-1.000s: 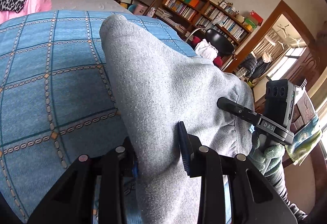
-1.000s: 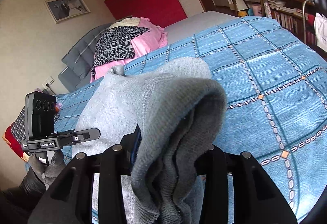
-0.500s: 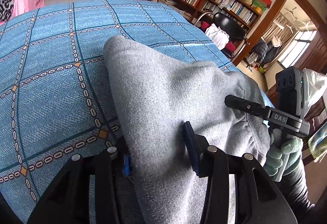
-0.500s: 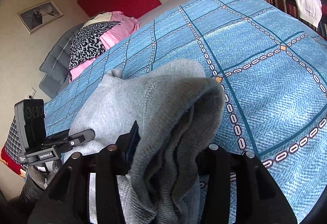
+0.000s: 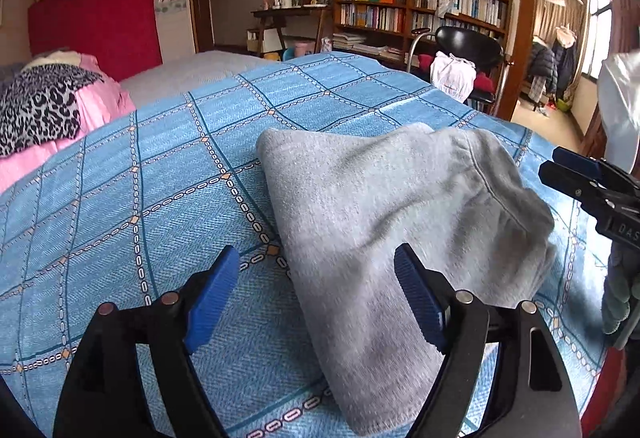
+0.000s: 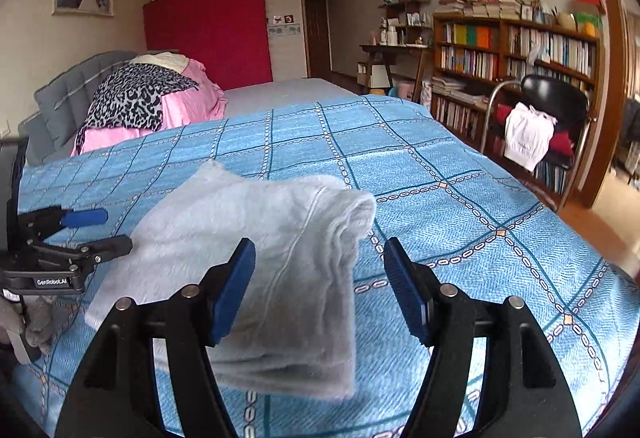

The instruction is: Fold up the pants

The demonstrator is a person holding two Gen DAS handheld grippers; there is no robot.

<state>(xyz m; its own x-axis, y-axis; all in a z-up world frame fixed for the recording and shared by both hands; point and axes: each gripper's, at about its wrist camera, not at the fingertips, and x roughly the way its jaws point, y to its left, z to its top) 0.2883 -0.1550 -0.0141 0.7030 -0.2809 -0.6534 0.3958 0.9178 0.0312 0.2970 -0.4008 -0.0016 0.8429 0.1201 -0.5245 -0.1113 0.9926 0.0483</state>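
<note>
"GenRobot.AI" on left tongs (image 6: 86, 228)

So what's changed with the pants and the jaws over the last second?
Both grippers let go: the left gripper and right gripper have just been opening their jaws and backed off. The grey pants dropped into a folded bundle on the blue bedspread, which stayed put.
</note>
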